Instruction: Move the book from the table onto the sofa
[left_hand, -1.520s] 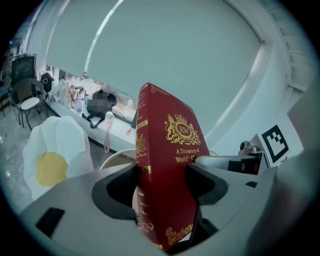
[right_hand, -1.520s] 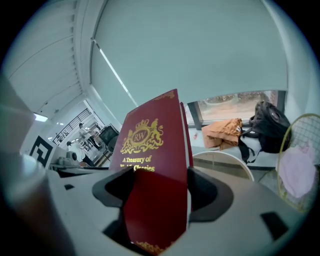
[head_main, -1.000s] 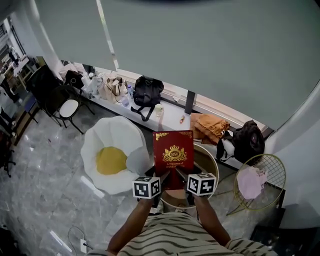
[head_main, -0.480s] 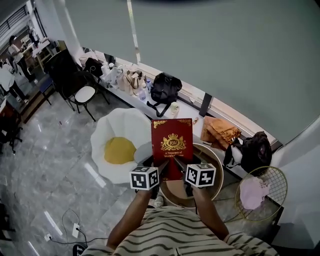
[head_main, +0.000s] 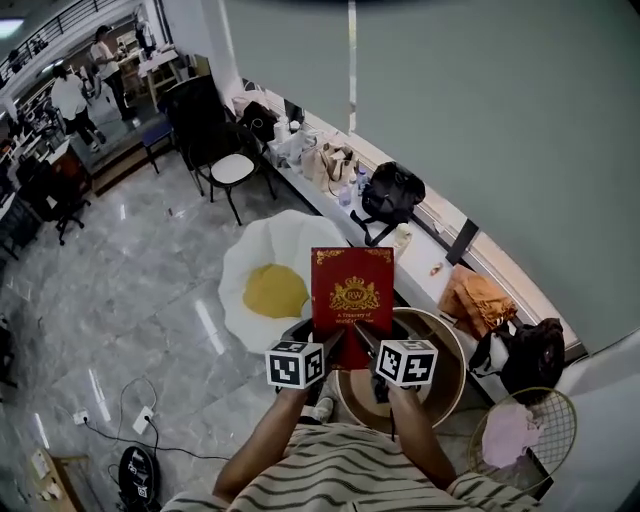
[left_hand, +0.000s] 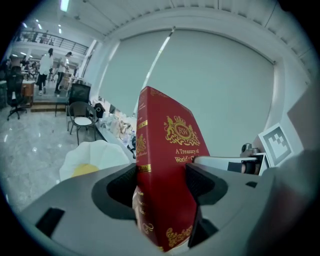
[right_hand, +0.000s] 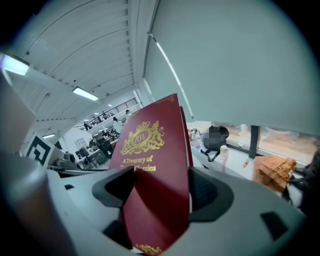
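Head view: you hold the book (head_main: 351, 293) upright at frame centre, its red cover and gold crest facing you.
Left tongs (head_main: 322, 343): clenched on the book's lower edge, at the book's 7 o'clock corner. The left gripper view shows the left tongs (left_hand: 161, 182) with one black pad on each side of the book, the spine turned toward the camera.
Right tongs (head_main: 363, 343): grasping the same lower edge at the book's 5 o'clock corner. The right gripper view shows the right tongs (right_hand: 162, 192) with both pads closed on the book and the front cover in view.
Book location: carried by the two tongs. In the head view it overlaps the sofa's 3 o'clock rim and the table's 11 o'clock rim.
Sofa (head_main: 240, 275): white and petal-shaped, with a yellow cushion (head_main: 275, 292) in the seat. It lies at 9 o'clock of the book.
Table (head_main: 455, 350): round and wood-toned, at 5 o'clock of the book, partly under your right tongs.
Ledge (head_main: 425, 255): runs from 12 to 3 o'clock of the book and carries a black bag (head_main: 393, 190) and an orange cloth (head_main: 478, 298).
Black chair (head_main: 225, 165): stands at 11 o'clock of the sofa, well apart from the book.
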